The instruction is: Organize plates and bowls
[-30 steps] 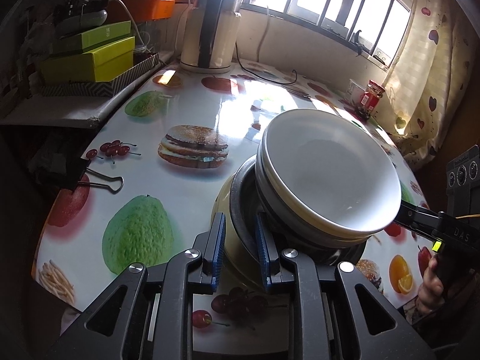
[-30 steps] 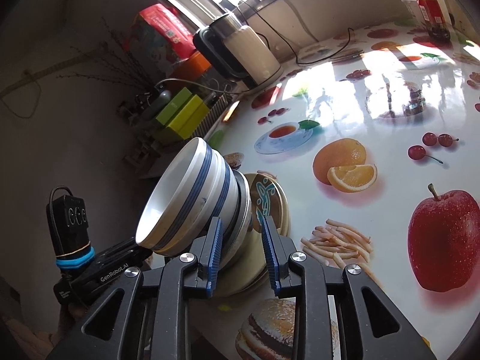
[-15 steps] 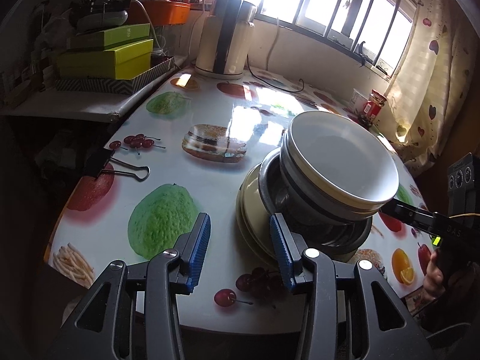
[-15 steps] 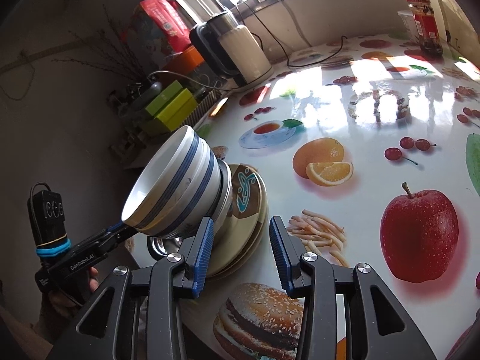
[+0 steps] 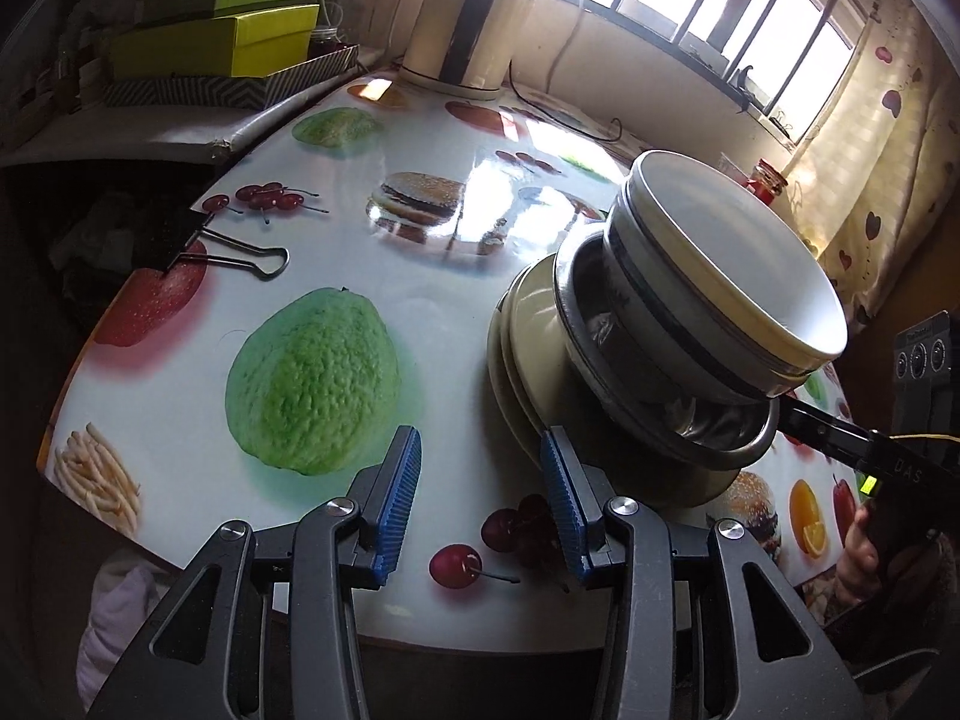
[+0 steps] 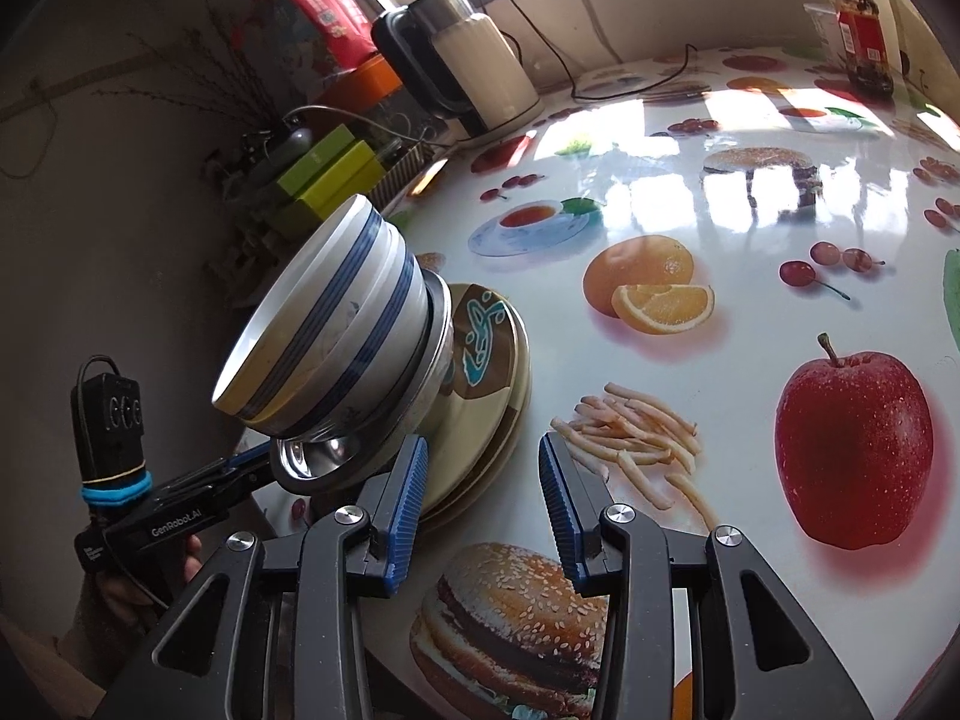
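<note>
The stack of plates and bowls (image 5: 654,324) stood near the front edge of the table (image 5: 420,300), between the two hand-held tools. Nearest the left wrist camera, the left gripper (image 5: 480,498) had its blue pads apart with nothing between them; the stack lay just ahead and to its right, the rim of the lowest plate close beside its right pad. From the other side, the right gripper (image 6: 483,495) was likewise released and empty, with the stack ahead and to its left, the plate edge just beside its left pad. Neither tool touched the crockery as far as I could tell, and both looked about equally near.

The pile itself ran from beige plates (image 6: 486,384) at the bottom, through a steel bowl (image 5: 672,420), to two blue-banded white bowls (image 6: 324,324) nested on top. Its axis was upright; it had no long side, so a pinch on either rim would serve, should the pile need shifting. In my judgement the stacking looked done.

Farther off lay a binder clip (image 5: 222,246) at the table's left edge, then a kettle (image 5: 468,18) and green boxes (image 5: 222,30) near the window.
</note>
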A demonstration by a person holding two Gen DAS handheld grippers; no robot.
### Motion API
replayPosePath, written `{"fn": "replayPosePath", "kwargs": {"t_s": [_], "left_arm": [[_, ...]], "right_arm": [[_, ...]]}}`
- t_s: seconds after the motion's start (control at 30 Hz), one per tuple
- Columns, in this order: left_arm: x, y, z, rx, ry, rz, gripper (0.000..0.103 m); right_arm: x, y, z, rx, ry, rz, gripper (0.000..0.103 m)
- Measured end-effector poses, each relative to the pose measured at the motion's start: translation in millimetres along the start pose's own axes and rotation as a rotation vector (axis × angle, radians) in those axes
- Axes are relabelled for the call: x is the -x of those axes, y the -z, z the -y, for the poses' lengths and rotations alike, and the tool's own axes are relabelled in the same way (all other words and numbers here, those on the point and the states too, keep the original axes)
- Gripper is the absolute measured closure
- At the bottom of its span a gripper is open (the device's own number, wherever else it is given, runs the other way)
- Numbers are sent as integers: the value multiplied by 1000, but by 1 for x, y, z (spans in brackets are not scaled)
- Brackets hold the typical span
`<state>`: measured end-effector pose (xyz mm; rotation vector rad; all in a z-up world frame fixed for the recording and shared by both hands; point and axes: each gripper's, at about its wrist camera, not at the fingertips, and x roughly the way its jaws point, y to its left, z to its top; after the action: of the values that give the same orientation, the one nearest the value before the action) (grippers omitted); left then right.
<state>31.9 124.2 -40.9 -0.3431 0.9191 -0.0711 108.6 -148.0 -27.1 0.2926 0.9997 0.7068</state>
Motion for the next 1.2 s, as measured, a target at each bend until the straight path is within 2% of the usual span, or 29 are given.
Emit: {"fn": "replayPosePath", "kwargs": {"t_s": [0.4,0.47,0.5,1.2], "left_arm": [[-6,1,0,10,12,-21,60],[-7,0,-1,11,14,-23,60],[-7,-1,1,5,6,-22,60],[-31,-31,13,-46,-17,-26,61]], "right_arm": [[-21,1,5,-43,-55,-62,65],[-23,1,1,-29,-58,-65,70],[-23,1,-1,-20,-55,-63,73],[-30,-26,12,-38,-10,-29,74]]}}
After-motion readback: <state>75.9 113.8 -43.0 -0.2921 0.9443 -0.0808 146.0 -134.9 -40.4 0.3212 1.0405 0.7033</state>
